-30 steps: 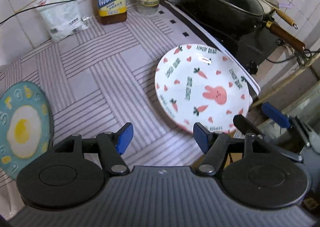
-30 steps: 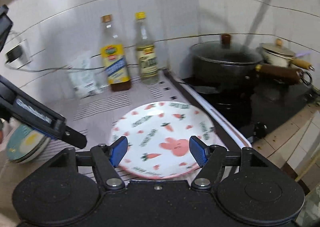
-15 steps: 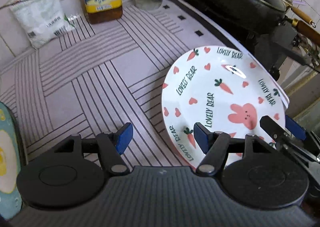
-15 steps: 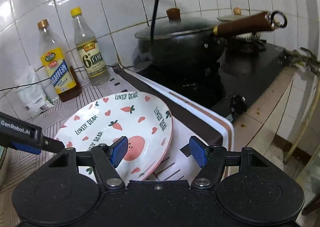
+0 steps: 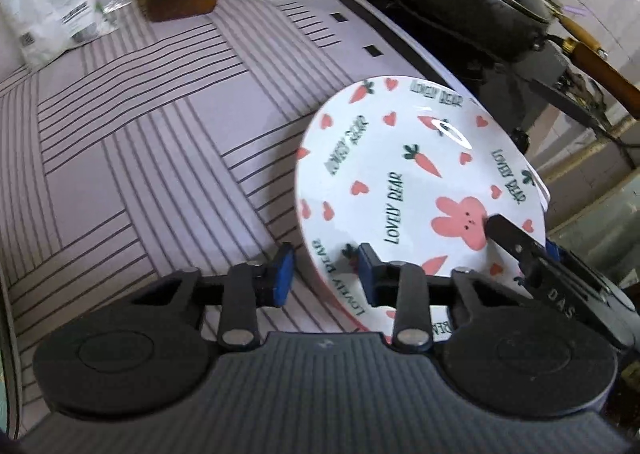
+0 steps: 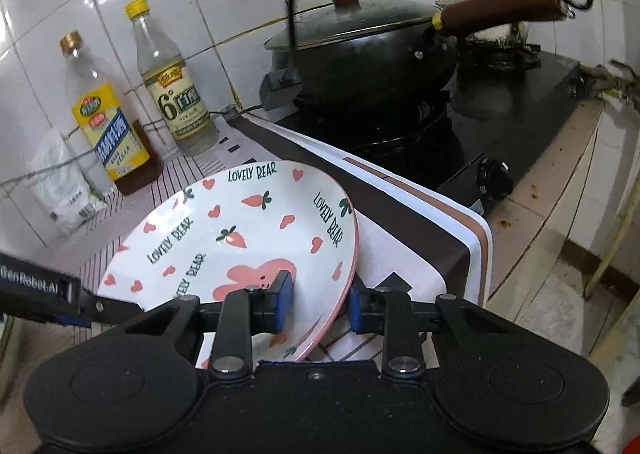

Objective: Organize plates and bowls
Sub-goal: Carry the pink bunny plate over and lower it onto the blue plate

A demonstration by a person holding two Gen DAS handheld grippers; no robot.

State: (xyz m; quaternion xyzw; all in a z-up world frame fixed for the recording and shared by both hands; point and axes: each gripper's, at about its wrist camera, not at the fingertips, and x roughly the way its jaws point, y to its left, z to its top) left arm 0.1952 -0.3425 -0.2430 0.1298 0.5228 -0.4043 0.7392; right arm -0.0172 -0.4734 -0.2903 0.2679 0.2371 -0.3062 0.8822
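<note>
A white plate (image 5: 400,158) (image 6: 248,222) printed with a pink rabbit, carrots and hearts rests on the striped cloth (image 5: 140,134) beside the stove. My left gripper (image 5: 325,276) straddles its near left rim, jaws closing, one blue pad on the plate's face and the other outside the rim. My right gripper (image 6: 320,304) straddles the opposite rim in the same way, jaws closing, with its pads tight against the edge. Each gripper also shows in the other's view: the right gripper (image 5: 536,258) at the plate's far rim, the left gripper (image 6: 60,294) at the left edge.
A lidded black wok (image 6: 360,50) sits on the stove, its wooden handle (image 6: 496,14) sticking out over the burner. Two bottles (image 6: 108,122) (image 6: 172,86) and a white bag (image 5: 48,14) stand against the tiled wall. The counter ends just right of the plate.
Both grippers came down and closed in on the plate, one at each side. Their jaws went from wide apart to narrow around the rim. The egg-pattern plate slid out of the left view.
</note>
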